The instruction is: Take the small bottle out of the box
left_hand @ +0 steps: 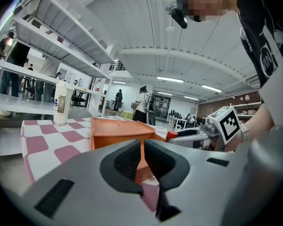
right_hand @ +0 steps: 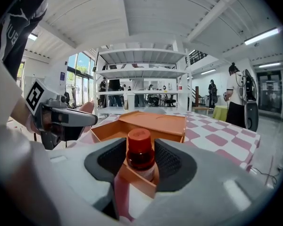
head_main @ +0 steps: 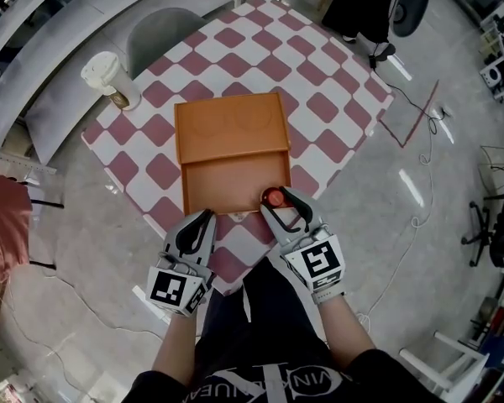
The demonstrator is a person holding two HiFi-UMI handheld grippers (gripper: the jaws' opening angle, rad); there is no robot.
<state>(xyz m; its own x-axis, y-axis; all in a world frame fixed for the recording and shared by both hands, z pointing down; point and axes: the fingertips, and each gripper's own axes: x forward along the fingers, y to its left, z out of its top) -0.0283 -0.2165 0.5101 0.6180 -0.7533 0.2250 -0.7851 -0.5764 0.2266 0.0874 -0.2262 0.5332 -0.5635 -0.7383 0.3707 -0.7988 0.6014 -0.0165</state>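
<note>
Head view: cup beyond box; box corner seemingly fronts bottle.

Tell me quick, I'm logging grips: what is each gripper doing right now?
Left gripper: shut, nothing seen held.
Right gripper: open, small bottle standing between its jaws, not clamped.
</note>
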